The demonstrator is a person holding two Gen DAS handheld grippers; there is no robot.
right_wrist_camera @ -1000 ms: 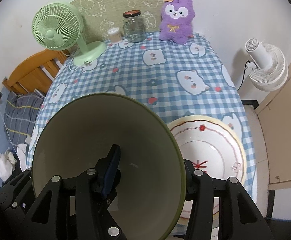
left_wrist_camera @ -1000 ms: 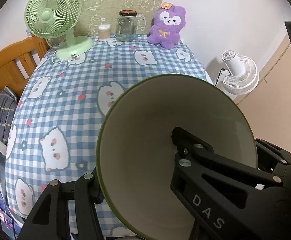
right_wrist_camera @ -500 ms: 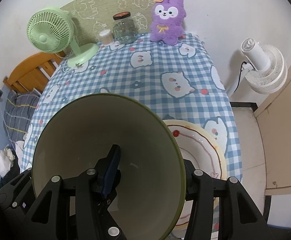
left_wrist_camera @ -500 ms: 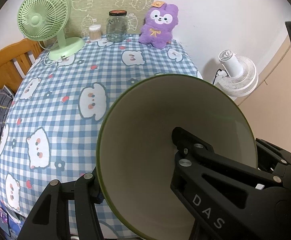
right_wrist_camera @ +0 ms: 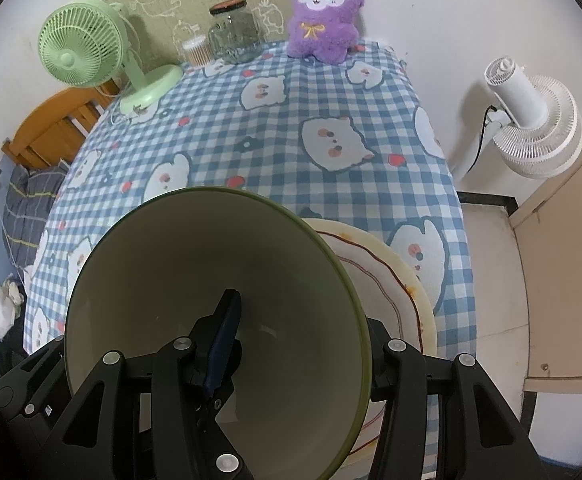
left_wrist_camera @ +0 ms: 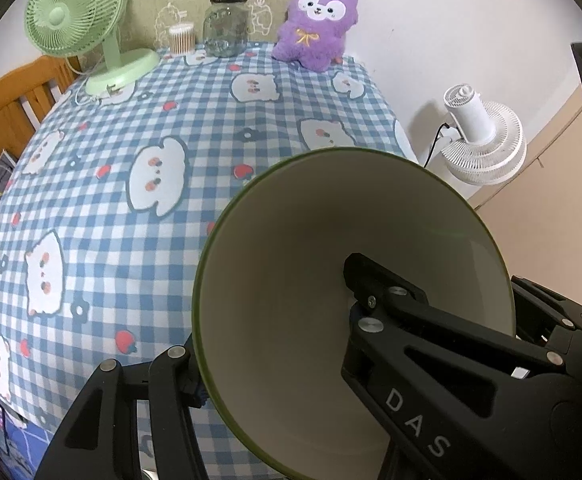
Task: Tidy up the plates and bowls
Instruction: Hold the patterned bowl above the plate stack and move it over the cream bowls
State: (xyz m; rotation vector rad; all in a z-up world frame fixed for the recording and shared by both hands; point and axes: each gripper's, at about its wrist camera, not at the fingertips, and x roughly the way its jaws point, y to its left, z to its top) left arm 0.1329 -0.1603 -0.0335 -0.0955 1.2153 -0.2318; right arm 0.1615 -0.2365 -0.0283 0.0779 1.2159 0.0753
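Each gripper carries its own pale bowl with a green rim. In the left wrist view, the left gripper (left_wrist_camera: 275,324) is shut on a bowl (left_wrist_camera: 291,240), one finger inside it and the other outside its left wall. The right gripper (right_wrist_camera: 303,316) is shut on a second bowl (right_wrist_camera: 211,248), with its left finger inside and its right finger outside the right wall. Both bowls hang tilted above the checked tablecloth (right_wrist_camera: 291,120). A cream plate (right_wrist_camera: 391,280) with red line decoration lies on the table's near right corner, partly hidden behind the right bowl.
At the table's far edge stand a green desk fan (left_wrist_camera: 75,20), a glass jar (left_wrist_camera: 227,24), a cotton-swab tub (left_wrist_camera: 181,38) and a purple plush toy (left_wrist_camera: 315,20). A white floor fan (right_wrist_camera: 531,112) stands right of the table. A wooden bed frame (left_wrist_camera: 7,100) is at the left.
Both grippers have moved forward and down over the table with their bowls. In the right wrist view the cream plate has slid further behind the bowl.
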